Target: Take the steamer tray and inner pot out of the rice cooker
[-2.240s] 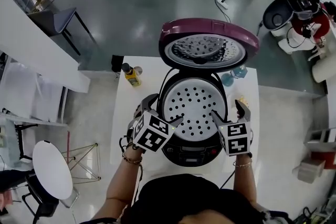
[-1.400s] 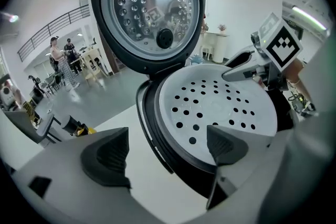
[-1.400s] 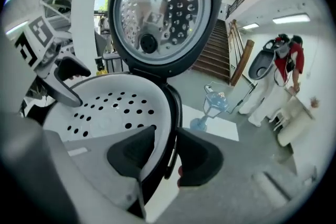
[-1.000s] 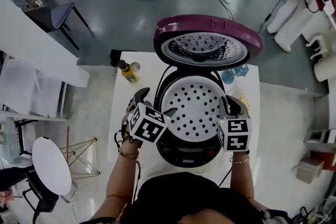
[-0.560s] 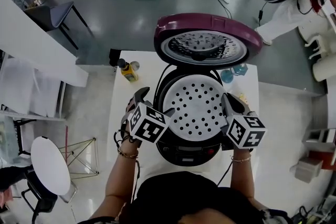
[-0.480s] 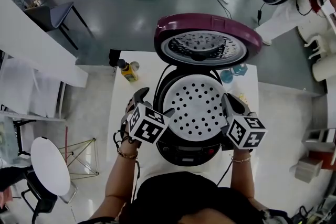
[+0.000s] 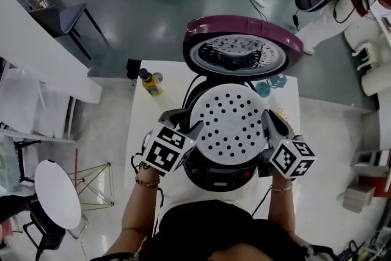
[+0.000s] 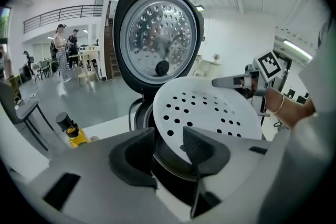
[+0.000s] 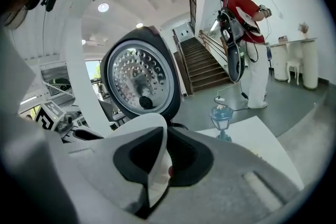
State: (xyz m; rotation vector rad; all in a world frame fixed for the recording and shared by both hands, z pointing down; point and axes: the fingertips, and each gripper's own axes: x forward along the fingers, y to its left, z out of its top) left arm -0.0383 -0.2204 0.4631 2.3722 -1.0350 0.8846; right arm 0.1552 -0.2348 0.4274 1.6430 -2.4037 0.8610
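Steamer tray riding higher above the rice cooker than before, left gripper just closing onto its rim, right gripper pinching the opposite edge.

Black top, maybe-beaded bracelets on both wrists, grey hand-held grippers.

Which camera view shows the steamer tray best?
The head view: the tray is seen whole from above, with its holes. The left gripper view shows the tray slanted, its near edge hidden. The right gripper view shows only an edge-on strip of the tray.
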